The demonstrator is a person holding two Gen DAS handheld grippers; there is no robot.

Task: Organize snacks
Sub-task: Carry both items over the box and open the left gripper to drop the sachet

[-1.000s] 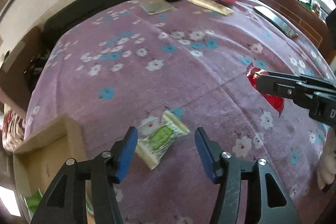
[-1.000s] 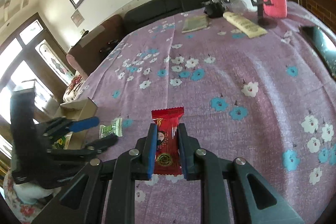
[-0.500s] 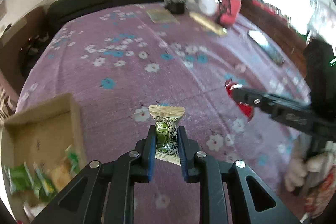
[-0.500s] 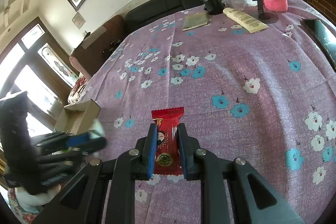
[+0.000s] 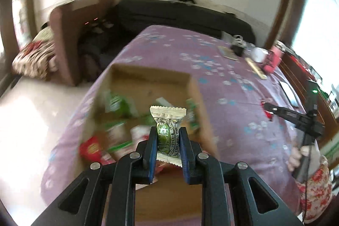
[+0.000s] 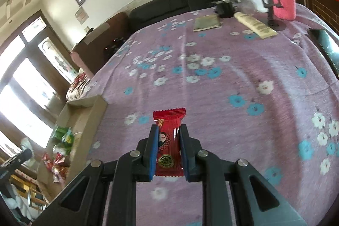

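Left wrist view: your left gripper (image 5: pixel 168 142) clenches the green-and-white wrapped snack (image 5: pixel 167 135) above the open cardboard box (image 5: pixel 148 77), poised for a drop among the sorted packets. Your right gripper (image 6: pixel 168 148) grasps the red wrapped snack (image 6: pixel 169 139) over the purple floral cloth (image 6: pixel 233 77), awaiting its turn.

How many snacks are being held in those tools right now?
2. A green snack is pinched in the left tool above the box; a red snack is in the right tool over the purple cloth.
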